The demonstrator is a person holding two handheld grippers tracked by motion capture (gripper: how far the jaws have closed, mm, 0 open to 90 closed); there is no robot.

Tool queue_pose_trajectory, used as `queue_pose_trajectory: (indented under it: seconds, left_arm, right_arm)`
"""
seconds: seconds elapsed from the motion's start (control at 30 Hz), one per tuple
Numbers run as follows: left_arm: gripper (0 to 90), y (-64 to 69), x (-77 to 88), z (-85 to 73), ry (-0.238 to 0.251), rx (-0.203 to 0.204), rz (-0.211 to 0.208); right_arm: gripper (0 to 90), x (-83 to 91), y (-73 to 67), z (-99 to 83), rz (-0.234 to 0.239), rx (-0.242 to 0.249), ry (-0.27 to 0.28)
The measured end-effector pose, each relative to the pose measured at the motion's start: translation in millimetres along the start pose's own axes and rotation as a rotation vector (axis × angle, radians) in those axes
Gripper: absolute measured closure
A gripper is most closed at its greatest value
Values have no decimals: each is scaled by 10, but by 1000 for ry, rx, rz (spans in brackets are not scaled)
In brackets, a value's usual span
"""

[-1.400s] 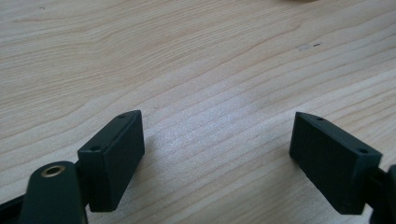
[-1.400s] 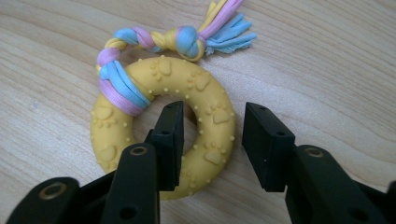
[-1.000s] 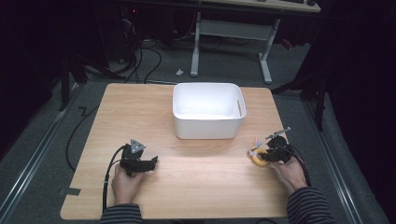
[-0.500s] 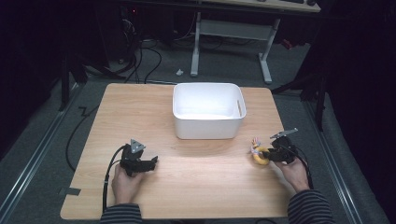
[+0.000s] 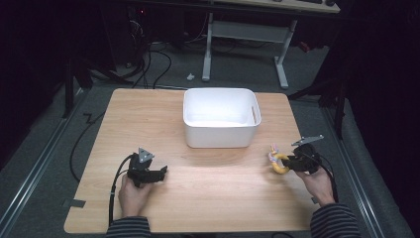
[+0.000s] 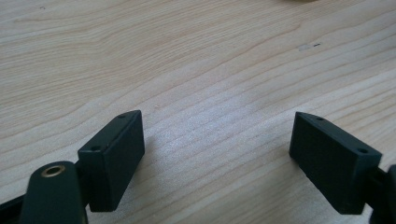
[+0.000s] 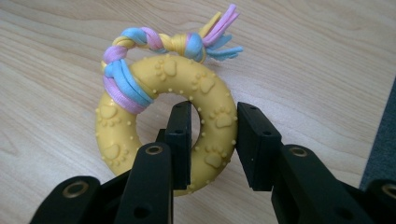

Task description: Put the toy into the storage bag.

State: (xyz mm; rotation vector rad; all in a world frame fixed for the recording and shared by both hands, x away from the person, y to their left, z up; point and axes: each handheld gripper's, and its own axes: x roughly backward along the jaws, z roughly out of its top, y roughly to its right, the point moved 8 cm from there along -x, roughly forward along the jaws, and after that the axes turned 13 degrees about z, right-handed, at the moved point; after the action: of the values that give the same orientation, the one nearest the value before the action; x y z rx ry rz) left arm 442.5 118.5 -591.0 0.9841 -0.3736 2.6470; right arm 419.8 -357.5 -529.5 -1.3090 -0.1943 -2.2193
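Note:
A yellow rubber ring toy with paw prints and a blue, pink and yellow braided rope knotted to it lies at the table's right side. My right gripper is shut on the ring's rim, one jaw through the hole and the other outside. In the high view the right gripper points left, held by a hand. My left gripper rests at the front left of the table, open, with bare wood between its jaws.
A white rectangular bin stands at the back middle of the wooden table. Cables trail from both grippers. The table's right edge is close to the right hand. Desk legs and cables lie on the dark floor behind.
The right gripper and the ring toy have shifted slightly to the right. The left gripper has not moved.

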Motion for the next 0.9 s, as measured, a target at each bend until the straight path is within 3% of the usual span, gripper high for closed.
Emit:
queue_pose_trajectory:
  seconds: [0.23,0.53,0.73,0.9]
  left_arm:
    - [183,0,0,0,0,1,0]
    - [183,0,0,0,0,1,0]
    - [183,-1,0,0,0,2,1]
    - [183,-1,0,0,0,3,1]
  right_arm:
    - [683,109,-35,78,-2,21,15]
    - [683,192,-52,121,4,13,37]
    - [683,377,-21,235,-12,8,66]
    - [684,438,-79,313,-10,28,79]
